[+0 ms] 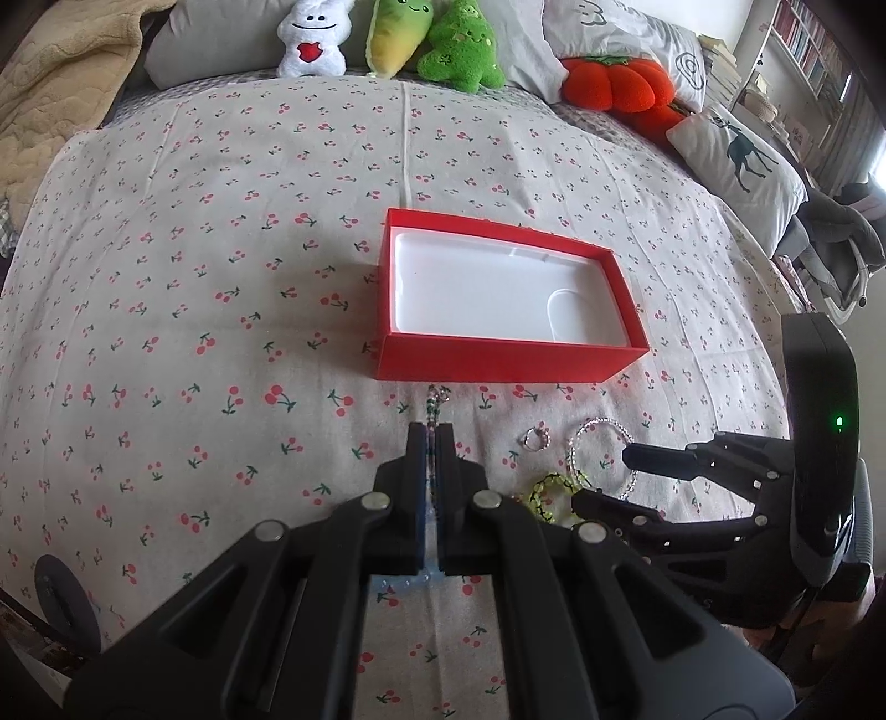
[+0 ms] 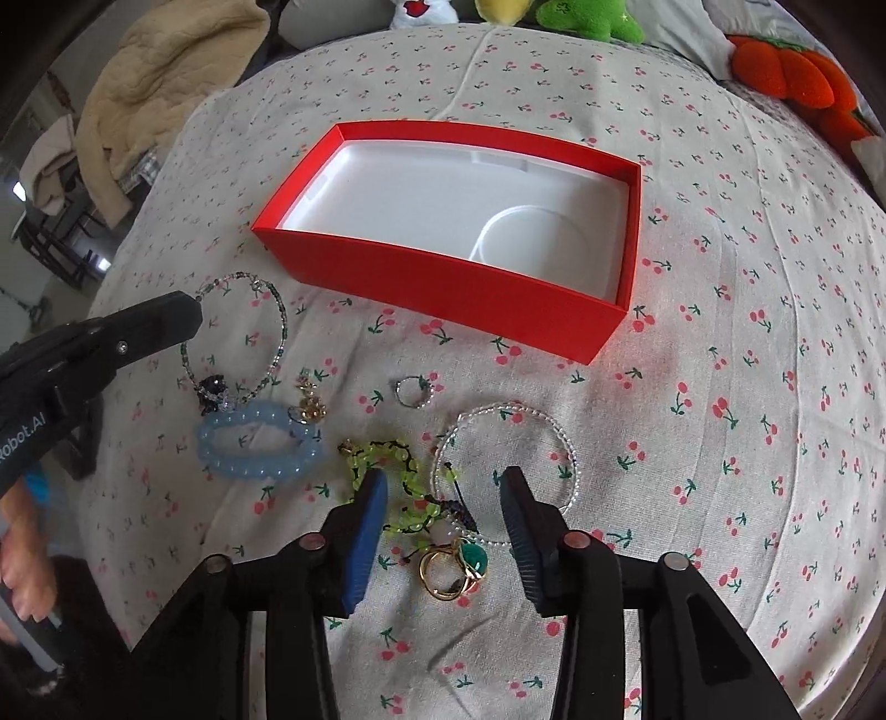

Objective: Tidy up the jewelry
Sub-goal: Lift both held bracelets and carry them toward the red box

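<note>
A red box with a white liner stands open on the cherry-print bedspread. My left gripper is shut on a thin green-and-grey beaded bracelet. My right gripper is open, low over a yellow-green bead bracelet, a gold ring with a green stone and a clear bead bracelet. A light blue bead bracelet, a gold charm and a small ring lie nearby.
Plush toys and pillows line the far edge of the bed. A beige blanket is heaped at the far left. An orange plush lies at the far right.
</note>
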`<state>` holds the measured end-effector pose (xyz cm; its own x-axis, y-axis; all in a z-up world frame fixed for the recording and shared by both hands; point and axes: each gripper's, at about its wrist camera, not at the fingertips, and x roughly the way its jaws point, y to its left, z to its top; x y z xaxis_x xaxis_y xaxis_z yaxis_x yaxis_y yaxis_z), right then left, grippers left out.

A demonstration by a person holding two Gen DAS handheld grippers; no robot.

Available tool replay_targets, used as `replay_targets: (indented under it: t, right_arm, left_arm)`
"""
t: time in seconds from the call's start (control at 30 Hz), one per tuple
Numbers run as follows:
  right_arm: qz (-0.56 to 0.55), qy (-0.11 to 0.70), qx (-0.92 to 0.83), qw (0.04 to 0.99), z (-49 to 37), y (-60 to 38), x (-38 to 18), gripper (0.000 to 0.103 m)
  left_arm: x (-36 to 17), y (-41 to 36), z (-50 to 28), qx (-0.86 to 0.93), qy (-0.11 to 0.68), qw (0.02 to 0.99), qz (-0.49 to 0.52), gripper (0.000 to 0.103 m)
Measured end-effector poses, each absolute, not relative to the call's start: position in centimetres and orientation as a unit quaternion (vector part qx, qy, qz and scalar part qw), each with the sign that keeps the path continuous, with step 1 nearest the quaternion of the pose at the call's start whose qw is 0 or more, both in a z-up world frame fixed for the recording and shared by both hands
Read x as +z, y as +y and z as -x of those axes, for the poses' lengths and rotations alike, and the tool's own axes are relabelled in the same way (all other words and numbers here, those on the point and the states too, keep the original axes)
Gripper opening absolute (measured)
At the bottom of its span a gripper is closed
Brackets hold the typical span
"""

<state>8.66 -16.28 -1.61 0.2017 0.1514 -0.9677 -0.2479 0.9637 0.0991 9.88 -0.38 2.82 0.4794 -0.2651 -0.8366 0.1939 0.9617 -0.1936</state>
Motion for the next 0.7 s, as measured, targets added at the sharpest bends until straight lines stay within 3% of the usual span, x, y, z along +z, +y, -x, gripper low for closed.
replay_targets:
  t: [0.2,0.47,0.7]
  right_arm:
    - [0.082,0.622,0.132,0.767,-9.0,-14.6,-2.8,0.053]
    - [0.098,0.616,0.14,0.769,-8.9,-14.0,-3.1,0.01]
    - [0.073,0.594,0.157,0.786,-8.6,-14.3,-0.7,0.006]
  left_arm:
    - [2.7,0.1,-9.9,-0.13,0.495,0.858,0.04,0.003]
    - [2.7,0.1,-10.0,-0.13,0.496,0.858,0.041,0.003]
    - [3.0,0.2,-10.0,-0.136,0.489,0.86,0.05,0.003]
